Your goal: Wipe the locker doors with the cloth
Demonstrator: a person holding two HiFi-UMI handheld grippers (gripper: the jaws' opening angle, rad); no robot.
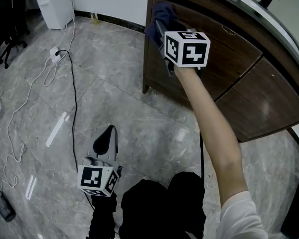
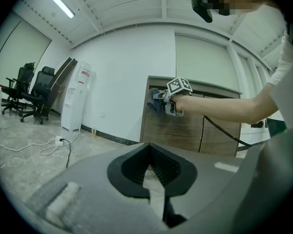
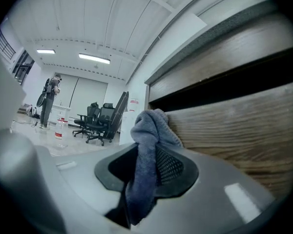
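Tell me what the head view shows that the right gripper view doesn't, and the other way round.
Head view only: the left claw held low over the marble floor, a white cable and a black cable running from a power strip, and the person's outstretched right arm.

Right gripper view only: the right claw with its jaws pinching the blue-grey cloth, plus office chairs, a water bottle and a standing person far behind.

Both: the cloth up by the brown wooden locker door.
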